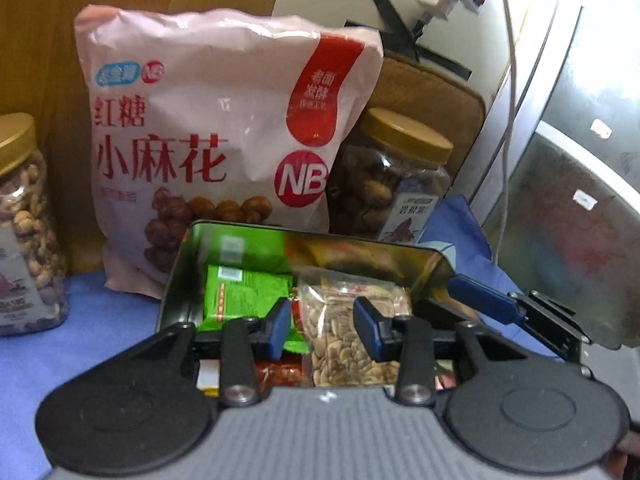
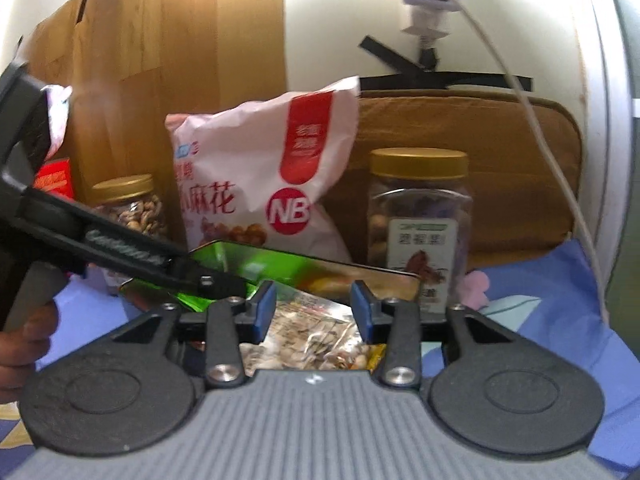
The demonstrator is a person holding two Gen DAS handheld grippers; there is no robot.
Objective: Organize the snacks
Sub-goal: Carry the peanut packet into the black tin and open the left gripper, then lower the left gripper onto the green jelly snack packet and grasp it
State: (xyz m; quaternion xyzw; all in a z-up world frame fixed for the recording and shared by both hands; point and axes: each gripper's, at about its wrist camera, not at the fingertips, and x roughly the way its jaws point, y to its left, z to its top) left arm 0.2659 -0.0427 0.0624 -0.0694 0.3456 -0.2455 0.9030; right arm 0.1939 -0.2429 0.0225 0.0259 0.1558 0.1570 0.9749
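A shiny metal tin (image 1: 248, 236) sits on the blue cloth and holds a green packet (image 1: 244, 292), a clear bag of seeds (image 1: 348, 328) and red packets. My left gripper (image 1: 322, 322) is open, its blue fingers hovering over the tin with nothing between them. My right gripper (image 2: 312, 312) is open over the seed bag (image 2: 312, 340) at the tin's right side. The right gripper's blue finger (image 1: 484, 300) shows at the tin's right rim in the left wrist view. The left gripper's arm (image 2: 120, 248) crosses the tin (image 2: 360, 270) in the right wrist view.
A pink bag of twisted snacks (image 1: 216, 140) leans on the wooden board behind the tin. A gold-lidded nut jar (image 1: 392, 176) stands at the right, another jar (image 1: 24, 232) at the left. A brown cushion (image 2: 480, 168), a cable (image 2: 560, 168) and a wall socket lie behind.
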